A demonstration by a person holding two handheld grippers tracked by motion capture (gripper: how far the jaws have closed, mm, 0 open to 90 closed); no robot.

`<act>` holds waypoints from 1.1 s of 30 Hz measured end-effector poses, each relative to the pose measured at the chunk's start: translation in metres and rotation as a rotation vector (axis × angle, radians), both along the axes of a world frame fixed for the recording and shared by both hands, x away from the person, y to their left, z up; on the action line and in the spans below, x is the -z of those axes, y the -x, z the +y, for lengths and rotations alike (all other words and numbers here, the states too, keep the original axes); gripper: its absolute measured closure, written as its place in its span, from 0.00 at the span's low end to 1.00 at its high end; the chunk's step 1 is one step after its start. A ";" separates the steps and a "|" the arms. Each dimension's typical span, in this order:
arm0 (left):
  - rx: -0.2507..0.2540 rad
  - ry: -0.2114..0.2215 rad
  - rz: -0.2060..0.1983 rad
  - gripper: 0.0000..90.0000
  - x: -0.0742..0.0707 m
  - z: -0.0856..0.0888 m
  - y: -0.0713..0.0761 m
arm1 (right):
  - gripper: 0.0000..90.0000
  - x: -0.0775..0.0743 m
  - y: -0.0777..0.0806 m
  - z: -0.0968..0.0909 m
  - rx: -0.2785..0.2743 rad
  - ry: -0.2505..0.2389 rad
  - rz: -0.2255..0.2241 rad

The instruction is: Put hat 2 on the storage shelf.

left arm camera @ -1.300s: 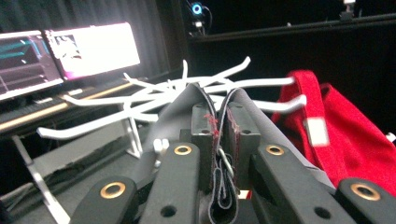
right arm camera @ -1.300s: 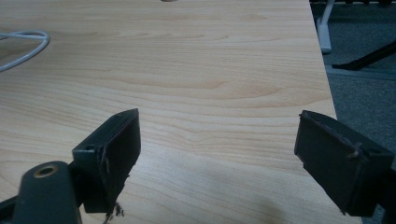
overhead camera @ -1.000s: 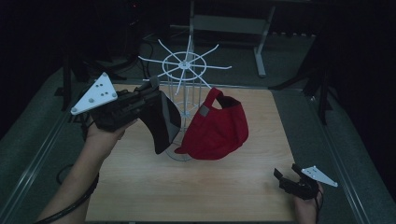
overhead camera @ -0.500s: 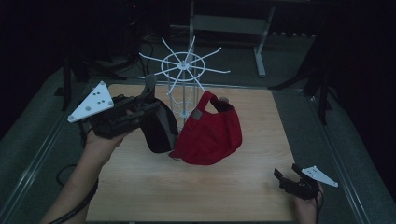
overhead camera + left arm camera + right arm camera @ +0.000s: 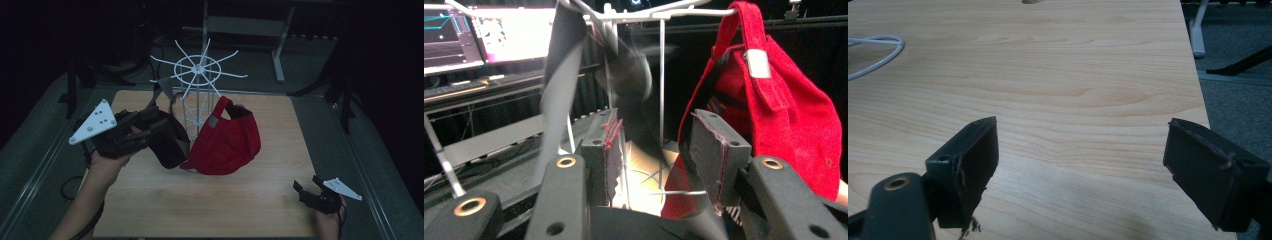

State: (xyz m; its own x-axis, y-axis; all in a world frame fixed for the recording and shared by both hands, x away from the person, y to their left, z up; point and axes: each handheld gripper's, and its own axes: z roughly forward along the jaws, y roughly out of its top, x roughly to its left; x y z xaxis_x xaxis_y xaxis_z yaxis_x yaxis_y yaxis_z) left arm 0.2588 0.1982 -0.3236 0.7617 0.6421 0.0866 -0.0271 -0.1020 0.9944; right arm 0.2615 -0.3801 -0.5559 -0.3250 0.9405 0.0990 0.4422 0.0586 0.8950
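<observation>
A white wire rack point(image 5: 198, 67) stands on the wooden table point(image 5: 200, 210). A red cap point(image 5: 225, 142) hangs by its strap from one spoke. To its left a black cap point(image 5: 170, 145) hangs from another spoke. My left gripper point(image 5: 162, 127) is right beside the black cap. In the left gripper view its jaws point(image 5: 659, 135) have just been opening, and nothing is pressed between the pads. The blurred black cap point(image 5: 626, 85) and the red cap point(image 5: 784, 115) hang ahead of them. My right gripper point(image 5: 307, 182) rests open near the table's front right corner, its jaws point(image 5: 1083, 150) wide over bare wood.
A metal frame point(image 5: 245, 25) stands on the floor behind the table. Lit monitors point(image 5: 499, 30) glow on a desk at the far left of the left gripper view. A white wire loop point(image 5: 878, 50) lies on the table point(image 5: 1073, 60) far from my right gripper.
My left gripper has sunk a little and its jaws have opened off the black cap, which now hangs free on the rack. The red cap has swung slightly. The right hand has stayed still.
</observation>
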 end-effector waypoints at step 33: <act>-0.055 -0.056 0.167 0.63 0.110 0.045 0.021 | 0.16 0.000 0.000 0.002 0.002 0.025 -0.004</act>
